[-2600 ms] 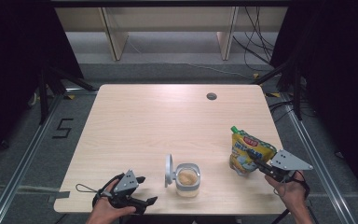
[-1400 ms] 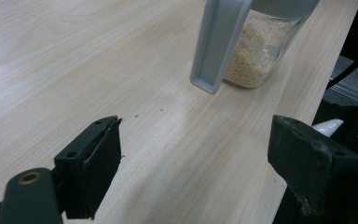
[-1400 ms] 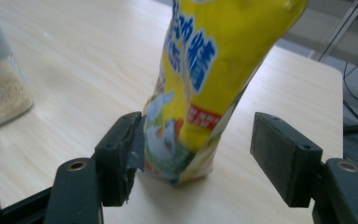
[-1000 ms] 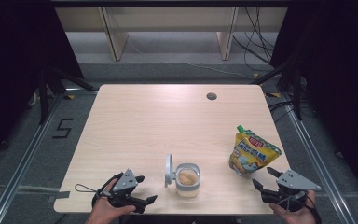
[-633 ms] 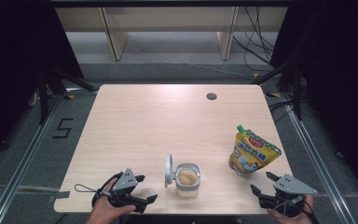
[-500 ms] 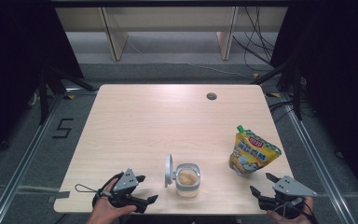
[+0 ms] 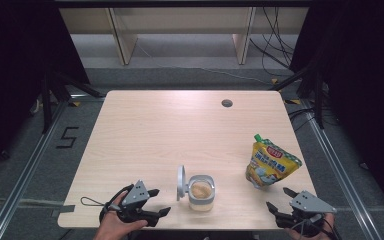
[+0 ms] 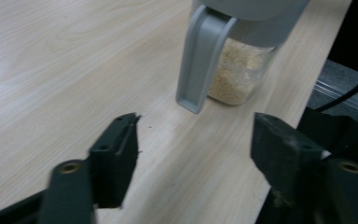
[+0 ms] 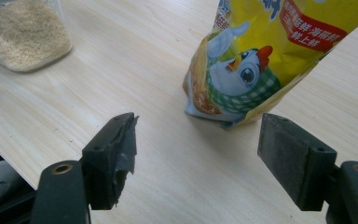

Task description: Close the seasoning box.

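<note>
A clear container [image 7: 201,192] of pale grains stands near the table's front edge, its grey lid [image 7: 181,182] flipped up on its left. To its left my left gripper [image 7: 161,201] is open. Its jaws have just been closing, with nothing between them. In the left gripper view, the left gripper [image 8: 196,140] points at the container [image 8: 235,74] and its hanging lid [image 8: 200,60]. A yellow spouted pouch [image 7: 270,162] stands upright at the right. My right gripper [image 7: 277,197] is open just in front of it. The right gripper [image 9: 198,135] faces the pouch [image 9: 261,51], apart from it.
The light wooden table [image 7: 180,130] has a round cable hole [image 7: 226,103] at its far right. Both hands sit at the front edge. Dark floor rails run along both sides. Shelf legs and cables lie beyond the far edge.
The right gripper has let go of the pouch and drawn back toward the front edge. The pouch now stands by itself. The left hand has stayed put.
</note>
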Motion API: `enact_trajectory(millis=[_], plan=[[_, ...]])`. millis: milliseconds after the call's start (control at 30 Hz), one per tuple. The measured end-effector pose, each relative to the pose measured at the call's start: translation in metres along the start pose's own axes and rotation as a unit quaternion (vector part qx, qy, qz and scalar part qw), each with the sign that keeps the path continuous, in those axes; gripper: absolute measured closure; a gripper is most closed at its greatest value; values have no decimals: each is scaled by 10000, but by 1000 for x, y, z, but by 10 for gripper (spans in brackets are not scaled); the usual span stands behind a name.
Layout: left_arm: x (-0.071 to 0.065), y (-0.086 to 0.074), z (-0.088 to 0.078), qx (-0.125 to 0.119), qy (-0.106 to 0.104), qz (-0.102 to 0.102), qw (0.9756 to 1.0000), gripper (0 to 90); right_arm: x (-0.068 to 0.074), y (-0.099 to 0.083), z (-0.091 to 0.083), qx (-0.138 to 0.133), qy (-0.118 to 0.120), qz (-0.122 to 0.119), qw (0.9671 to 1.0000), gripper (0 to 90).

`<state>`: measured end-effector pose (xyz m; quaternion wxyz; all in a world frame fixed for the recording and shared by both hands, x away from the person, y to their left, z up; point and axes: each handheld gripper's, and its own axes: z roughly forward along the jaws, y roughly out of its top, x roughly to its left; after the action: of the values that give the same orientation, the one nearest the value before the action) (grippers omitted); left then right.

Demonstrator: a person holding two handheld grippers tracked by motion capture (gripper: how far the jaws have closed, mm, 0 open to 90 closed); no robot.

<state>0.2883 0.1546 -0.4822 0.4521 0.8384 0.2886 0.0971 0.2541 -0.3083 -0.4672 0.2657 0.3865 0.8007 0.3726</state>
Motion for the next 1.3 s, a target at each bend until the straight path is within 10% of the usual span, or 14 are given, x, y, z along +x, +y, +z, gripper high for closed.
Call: enact_trajectory(millis=[333,1300], plan=[[-1,5,-8,-176,156,478,9986,885,0,0,0,31,-86,-97,9999,291],[-16,69,-13,-220,3,955,9952,892,1,-1,1,72,-66,-121,9999,292]])
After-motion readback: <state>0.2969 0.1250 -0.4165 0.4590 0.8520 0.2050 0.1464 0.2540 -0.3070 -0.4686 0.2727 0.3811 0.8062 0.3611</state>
